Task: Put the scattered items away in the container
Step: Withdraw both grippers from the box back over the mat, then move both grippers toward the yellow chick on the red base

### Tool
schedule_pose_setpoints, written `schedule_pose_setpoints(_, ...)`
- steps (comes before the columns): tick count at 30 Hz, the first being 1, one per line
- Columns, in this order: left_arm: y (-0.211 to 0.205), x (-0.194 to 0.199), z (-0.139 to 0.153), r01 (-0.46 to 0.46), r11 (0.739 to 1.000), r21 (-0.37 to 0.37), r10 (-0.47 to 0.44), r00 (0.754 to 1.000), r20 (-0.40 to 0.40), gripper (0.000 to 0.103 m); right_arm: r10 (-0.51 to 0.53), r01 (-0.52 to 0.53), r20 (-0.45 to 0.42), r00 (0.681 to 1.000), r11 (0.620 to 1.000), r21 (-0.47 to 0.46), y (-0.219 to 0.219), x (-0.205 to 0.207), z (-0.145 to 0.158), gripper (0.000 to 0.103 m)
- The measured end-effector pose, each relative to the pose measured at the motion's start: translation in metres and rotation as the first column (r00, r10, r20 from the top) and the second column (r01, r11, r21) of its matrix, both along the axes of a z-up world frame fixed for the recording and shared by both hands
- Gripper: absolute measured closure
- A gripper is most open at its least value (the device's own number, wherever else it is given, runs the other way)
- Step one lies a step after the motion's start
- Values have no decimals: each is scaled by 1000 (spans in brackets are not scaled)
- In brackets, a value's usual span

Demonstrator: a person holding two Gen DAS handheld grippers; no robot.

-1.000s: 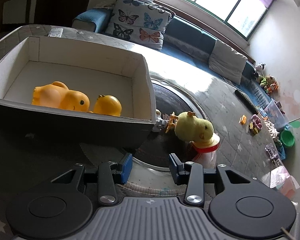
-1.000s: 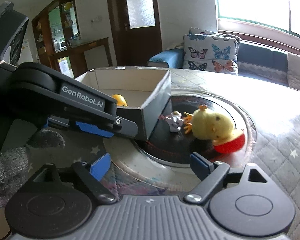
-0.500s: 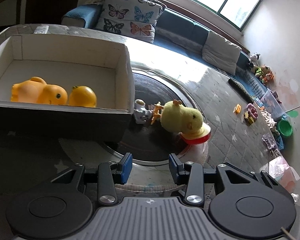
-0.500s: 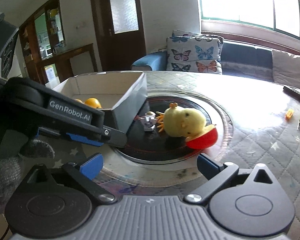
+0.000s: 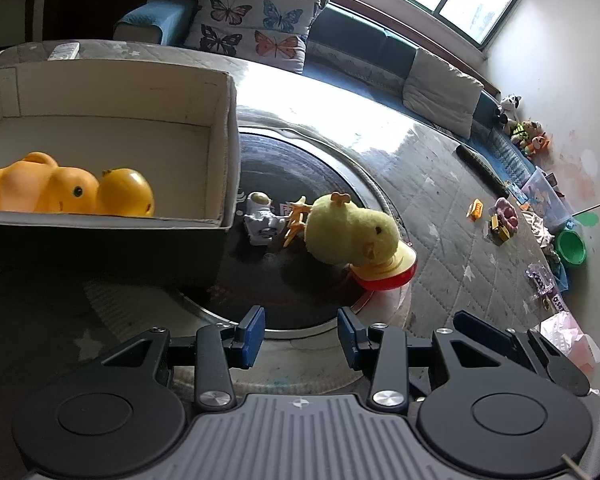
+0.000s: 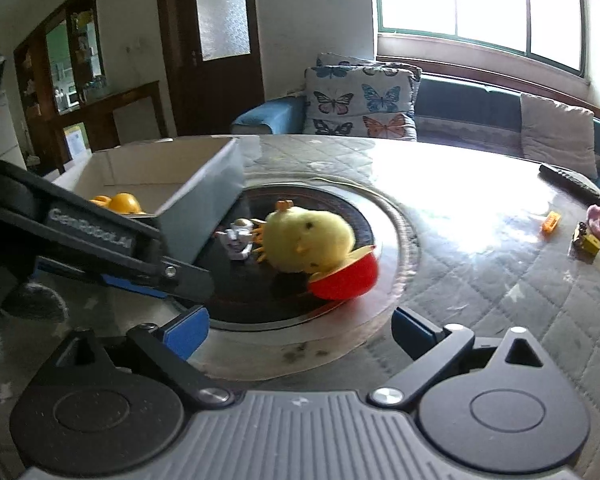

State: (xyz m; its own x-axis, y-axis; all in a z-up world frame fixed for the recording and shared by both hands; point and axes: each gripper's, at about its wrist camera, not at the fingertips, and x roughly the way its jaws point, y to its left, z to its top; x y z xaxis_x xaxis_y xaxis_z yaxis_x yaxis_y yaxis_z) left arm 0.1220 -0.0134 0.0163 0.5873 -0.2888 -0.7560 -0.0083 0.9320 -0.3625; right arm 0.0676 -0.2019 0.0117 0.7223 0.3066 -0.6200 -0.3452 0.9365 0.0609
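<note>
Leaning fuzzy yellow chick [image 5: 350,234], red base.

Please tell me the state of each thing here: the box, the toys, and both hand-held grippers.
Box: open on top, holding two toys.
Orange duck: inside the box.
Orange ball toy: inside the box, touching the duck.
Chick toy: outside, tilted on its red base.
Astronaut figure: outside, beside the box.
Left hand-held gripper: open, empty.
Right hand-held gripper: open, empty.
</note>
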Motion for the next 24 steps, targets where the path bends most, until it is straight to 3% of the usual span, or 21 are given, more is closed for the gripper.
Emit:
schedule_pose_setpoints(12,-17,29,-7,14,1000,5,-14,1000,-28,61,14,-13,13,1000,997,-79,-1,36,-11,17)
schedule_pose_setpoints(19,-15,40,-6,0,1000,-9,0,1000,-29,61,52,-51,4,999,996,-79,-2,49,-18,32)
schedule_pose_setpoints(24,-20,46,-8,6,1000,-16,-6,999,-37,61,62,-61,9,998,995,-85,0,53,-22,36)
